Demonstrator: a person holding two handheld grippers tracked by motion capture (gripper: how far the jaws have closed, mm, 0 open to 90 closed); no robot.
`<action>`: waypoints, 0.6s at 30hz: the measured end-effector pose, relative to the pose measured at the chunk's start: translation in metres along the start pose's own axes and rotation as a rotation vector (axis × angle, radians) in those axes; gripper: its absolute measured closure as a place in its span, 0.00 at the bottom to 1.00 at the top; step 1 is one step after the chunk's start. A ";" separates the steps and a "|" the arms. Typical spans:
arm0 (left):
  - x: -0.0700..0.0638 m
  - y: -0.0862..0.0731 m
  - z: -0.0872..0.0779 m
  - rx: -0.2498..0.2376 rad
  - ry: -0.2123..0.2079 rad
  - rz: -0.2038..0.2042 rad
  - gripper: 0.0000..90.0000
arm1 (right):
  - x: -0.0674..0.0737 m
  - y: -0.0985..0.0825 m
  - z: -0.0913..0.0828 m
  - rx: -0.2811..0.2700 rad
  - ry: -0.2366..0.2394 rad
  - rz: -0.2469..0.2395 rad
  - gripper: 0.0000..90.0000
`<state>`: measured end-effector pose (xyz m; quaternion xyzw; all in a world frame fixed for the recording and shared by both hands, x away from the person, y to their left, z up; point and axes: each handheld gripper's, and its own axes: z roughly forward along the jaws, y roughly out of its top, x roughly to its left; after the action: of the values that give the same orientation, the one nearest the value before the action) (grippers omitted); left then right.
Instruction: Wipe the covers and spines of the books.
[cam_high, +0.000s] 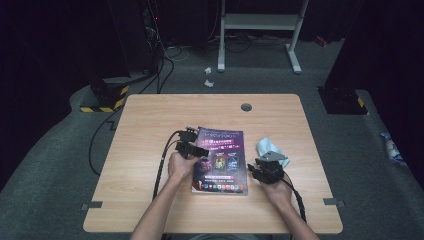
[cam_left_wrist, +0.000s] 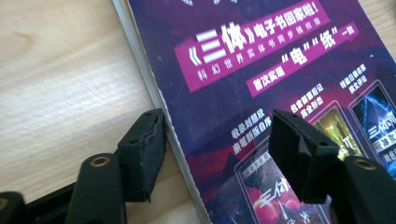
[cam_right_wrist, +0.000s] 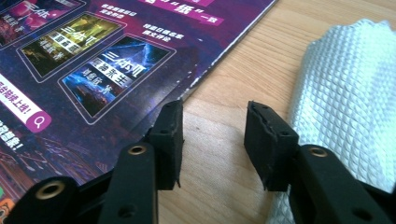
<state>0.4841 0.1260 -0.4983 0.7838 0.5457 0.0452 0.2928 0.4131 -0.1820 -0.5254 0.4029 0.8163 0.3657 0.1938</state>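
Here the wooden table (cam_high: 150, 125) carries a purple magazine (cam_high: 221, 161), lying flat near the middle, closer to the person's side. At its right, just beside it, lies a pale textured cloth (cam_high: 267, 148). The left gripper (cam_left_wrist: 212, 149) stands at the magazine's left edge, jaws wide apart: one jaw over bare wood just beside the edge, the other above the cover, pressing on nothing. The right gripper (cam_right_wrist: 212, 140) hangs over bare wood between magazine and cloth, jaws parted, holding nothing.
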 end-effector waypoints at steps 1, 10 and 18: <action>-0.001 0.000 0.000 0.001 0.004 0.000 0.41 | 0.000 0.001 0.001 0.002 0.001 -0.005 0.65; -0.004 0.001 -0.005 -0.005 0.005 0.001 0.43 | 0.005 0.009 0.004 0.037 0.021 -0.025 0.69; -0.007 0.002 -0.016 -0.032 -0.027 0.010 0.45 | 0.004 0.012 0.004 0.061 0.033 -0.034 0.70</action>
<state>0.4764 0.1254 -0.4826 0.7823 0.5370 0.0448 0.3125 0.4193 -0.1719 -0.5194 0.3887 0.8368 0.3439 0.1743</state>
